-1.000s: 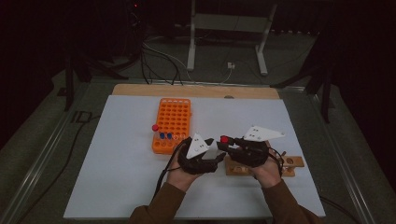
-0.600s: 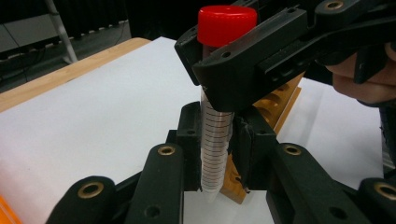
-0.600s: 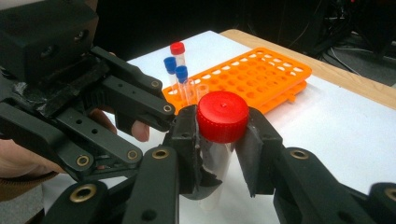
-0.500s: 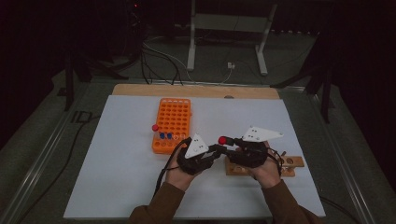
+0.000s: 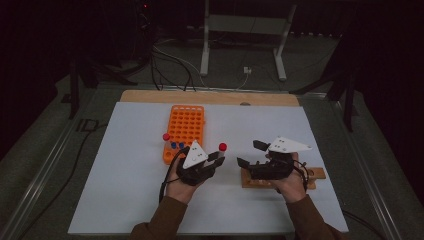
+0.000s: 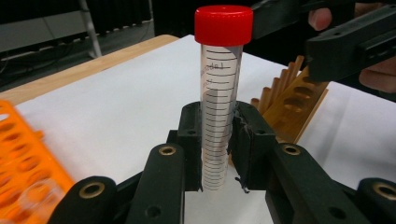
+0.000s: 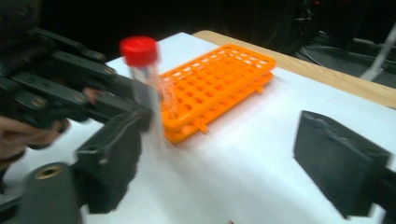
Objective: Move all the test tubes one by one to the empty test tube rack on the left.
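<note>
Since a second ago my right gripper (image 5: 248, 153) let go and gapes empty, my left gripper (image 6: 218, 140) now clamps the red-capped tube (image 6: 221, 93), bound perhaps for the orange rack (image 5: 185, 131).

Left gripper (image 6: 218, 140) clamping upright red-capped tube (image 6: 219, 107), wooden rack (image 6: 292, 109) behind

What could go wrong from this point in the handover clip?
1. The left tool clamps the clear graduated tube with the red screw cap low on its body, so the tall top could tip or slip.
2. The open right tool sits close by; a misjudged approach might knock the tube.
3. The orange plastic tube rack stands near the left hand and could get bumped.
</note>
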Motion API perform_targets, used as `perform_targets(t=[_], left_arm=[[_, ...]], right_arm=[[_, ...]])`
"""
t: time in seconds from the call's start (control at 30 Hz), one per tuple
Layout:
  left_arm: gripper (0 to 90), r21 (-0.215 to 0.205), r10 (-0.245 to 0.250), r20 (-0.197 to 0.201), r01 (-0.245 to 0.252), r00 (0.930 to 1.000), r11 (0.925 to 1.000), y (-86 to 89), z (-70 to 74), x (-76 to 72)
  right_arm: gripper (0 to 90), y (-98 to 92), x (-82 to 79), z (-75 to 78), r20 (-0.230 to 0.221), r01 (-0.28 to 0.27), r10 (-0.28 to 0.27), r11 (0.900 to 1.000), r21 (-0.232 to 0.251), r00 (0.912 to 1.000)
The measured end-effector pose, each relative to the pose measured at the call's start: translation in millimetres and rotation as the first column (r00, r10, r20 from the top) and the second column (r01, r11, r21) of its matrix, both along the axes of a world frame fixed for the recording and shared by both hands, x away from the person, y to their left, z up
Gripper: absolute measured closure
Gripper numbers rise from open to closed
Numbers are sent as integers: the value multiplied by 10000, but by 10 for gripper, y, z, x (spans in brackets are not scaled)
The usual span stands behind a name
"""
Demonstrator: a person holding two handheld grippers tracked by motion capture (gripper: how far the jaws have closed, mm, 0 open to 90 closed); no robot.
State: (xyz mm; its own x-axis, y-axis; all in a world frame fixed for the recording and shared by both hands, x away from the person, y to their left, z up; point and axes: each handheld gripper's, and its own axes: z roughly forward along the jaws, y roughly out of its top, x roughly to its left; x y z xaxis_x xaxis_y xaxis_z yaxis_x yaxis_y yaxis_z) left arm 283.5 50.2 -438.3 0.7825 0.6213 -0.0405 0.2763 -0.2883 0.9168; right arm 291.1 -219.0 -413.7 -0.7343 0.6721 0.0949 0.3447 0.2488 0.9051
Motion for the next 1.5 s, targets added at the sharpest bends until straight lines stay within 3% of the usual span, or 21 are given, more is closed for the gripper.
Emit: perform_targets(t=[0.17, 0.87, 1.13, 1.5], left_arm=[[749, -18, 326, 3, -326, 9995, 9995, 166, 0, -11], [748, -180, 1345, 182, -1341, 9908, 9908, 697, 6, -41], [747, -322, 1890, 351, -1879, 9813, 9817, 905, 8, -37], [747, -338, 2662, 544, -2647, 9624, 9637, 1130, -42, -2]], right_arm=[[21, -103, 5, -45, -158, 55, -52, 9998, 170, 9999], [0, -343, -25, -102, -92, 646, -644, 9978, 174, 9979], [0, -408, -41, -104, -91, 763, -761, 9967, 265, 9971], [0, -471, -51, -104, -68, 865, -863, 9954, 401, 9962]])
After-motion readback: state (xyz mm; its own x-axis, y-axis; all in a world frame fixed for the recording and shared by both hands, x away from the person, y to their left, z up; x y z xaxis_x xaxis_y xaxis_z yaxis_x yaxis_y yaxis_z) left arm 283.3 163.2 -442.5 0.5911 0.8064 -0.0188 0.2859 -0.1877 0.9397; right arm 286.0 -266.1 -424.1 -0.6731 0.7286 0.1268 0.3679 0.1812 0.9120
